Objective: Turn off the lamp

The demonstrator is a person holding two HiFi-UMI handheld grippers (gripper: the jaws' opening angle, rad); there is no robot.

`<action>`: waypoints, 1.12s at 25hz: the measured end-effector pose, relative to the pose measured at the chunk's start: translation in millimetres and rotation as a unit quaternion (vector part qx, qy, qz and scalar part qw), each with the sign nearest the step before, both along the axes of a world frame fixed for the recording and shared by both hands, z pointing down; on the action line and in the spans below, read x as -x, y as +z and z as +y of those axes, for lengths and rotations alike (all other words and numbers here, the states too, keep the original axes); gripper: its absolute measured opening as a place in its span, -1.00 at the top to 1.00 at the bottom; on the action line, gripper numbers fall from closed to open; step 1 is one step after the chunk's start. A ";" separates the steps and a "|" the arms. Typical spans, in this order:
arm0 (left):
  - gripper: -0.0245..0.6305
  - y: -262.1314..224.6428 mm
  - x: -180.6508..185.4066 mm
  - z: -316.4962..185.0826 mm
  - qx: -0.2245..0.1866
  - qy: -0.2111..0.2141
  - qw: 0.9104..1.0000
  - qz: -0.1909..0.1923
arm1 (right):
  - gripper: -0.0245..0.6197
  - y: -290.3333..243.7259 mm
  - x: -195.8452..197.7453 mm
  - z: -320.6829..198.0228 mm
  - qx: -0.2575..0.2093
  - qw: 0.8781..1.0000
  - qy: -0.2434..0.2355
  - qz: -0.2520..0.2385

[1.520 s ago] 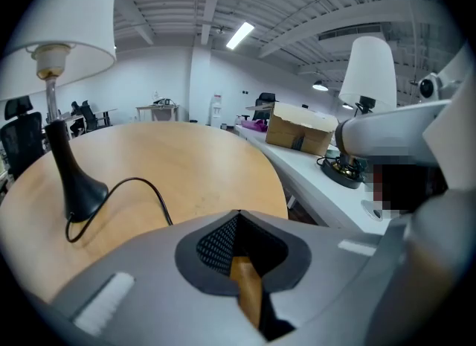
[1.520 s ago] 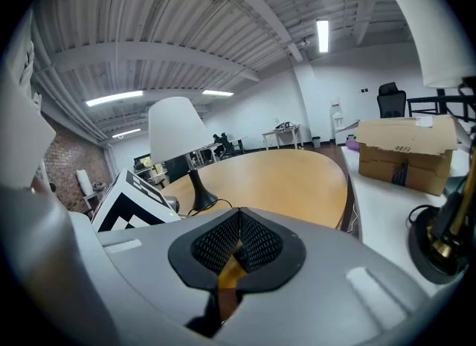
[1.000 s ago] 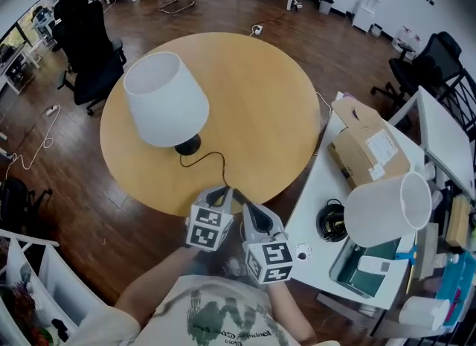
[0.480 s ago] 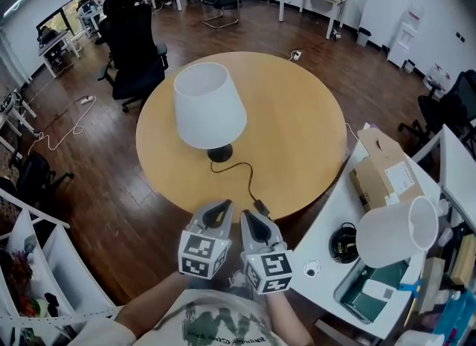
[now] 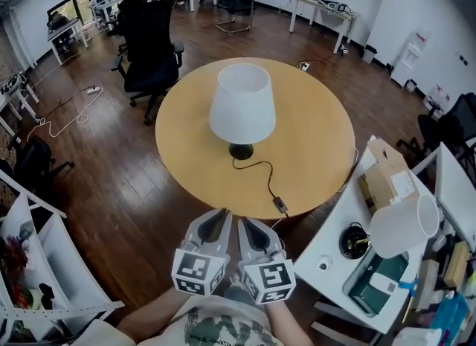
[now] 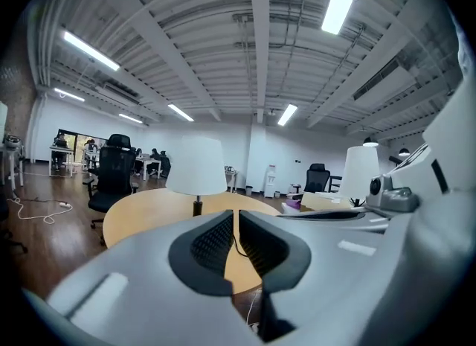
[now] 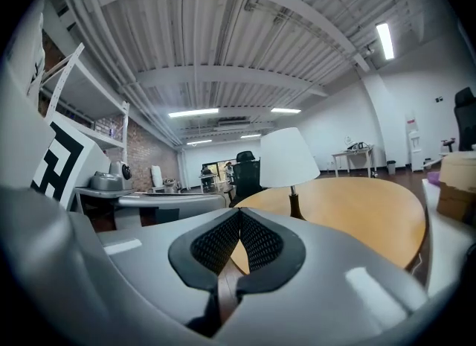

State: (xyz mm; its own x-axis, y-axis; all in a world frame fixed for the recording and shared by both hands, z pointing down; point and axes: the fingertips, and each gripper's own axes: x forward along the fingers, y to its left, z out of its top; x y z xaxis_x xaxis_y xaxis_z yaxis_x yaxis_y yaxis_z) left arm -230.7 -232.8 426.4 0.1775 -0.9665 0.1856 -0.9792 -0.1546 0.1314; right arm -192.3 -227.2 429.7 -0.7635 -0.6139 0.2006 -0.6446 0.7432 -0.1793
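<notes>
A lamp (image 5: pixel 241 106) with a white shade and a dark base stands near the middle of a round wooden table (image 5: pixel 312 143). Its black cord runs toward me to an inline switch (image 5: pixel 280 204) at the table's near edge. The lamp also shows in the left gripper view (image 6: pixel 196 167) and the right gripper view (image 7: pixel 288 160). Both grippers hang side by side below the table's near edge, off the table. The left gripper (image 5: pixel 216 222) has its jaws together with nothing held. The right gripper (image 5: pixel 248 227) is likewise shut and empty.
A white desk (image 5: pixel 327 244) at the right carries a cardboard box (image 5: pixel 389 181), a second white lampshade (image 5: pixel 401 225) and a black round item (image 5: pixel 355 240). Black office chairs (image 5: pixel 152 47) stand beyond the table at the left. A white shelf (image 5: pixel 44 263) is at the lower left.
The view has shifted: the table and lamp now sit further right and further from me. Both grippers stay shut, close together, below the table's near edge.
</notes>
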 end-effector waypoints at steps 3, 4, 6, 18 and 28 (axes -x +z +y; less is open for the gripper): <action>0.93 -1.4 12.4 28.5 -0.005 0.000 1.000 0.009 | 0.92 -9.7 11.8 26.4 -0.013 1.000 0.009 -0.001; 0.93 -0.5 14.7 35.8 -0.005 0.002 1.000 0.012 | 0.92 -11.8 13.6 33.7 -0.017 1.000 0.014 -0.003; 0.93 1.5 18.0 49.2 -0.005 0.007 1.000 0.018 | 0.92 -15.3 14.8 47.1 -0.026 0.999 0.030 0.000; 0.93 0.9 32.2 107.3 -0.011 0.048 0.998 0.029 | 0.92 -17.0 26.9 105.0 -0.039 0.996 0.079 0.006; 0.93 1.6 25.2 123.7 -0.023 0.078 0.996 0.046 | 0.92 -13.5 23.8 123.9 -0.050 0.993 0.097 0.032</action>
State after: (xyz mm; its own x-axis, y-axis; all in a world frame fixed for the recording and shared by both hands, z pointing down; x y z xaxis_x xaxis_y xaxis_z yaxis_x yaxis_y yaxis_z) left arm -255.9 -109.0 428.1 0.3404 -0.9329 0.1175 -0.9271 -0.3121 0.2076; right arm -216.0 -103.3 416.2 -0.6161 -0.7680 0.1748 -0.7856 0.6153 -0.0653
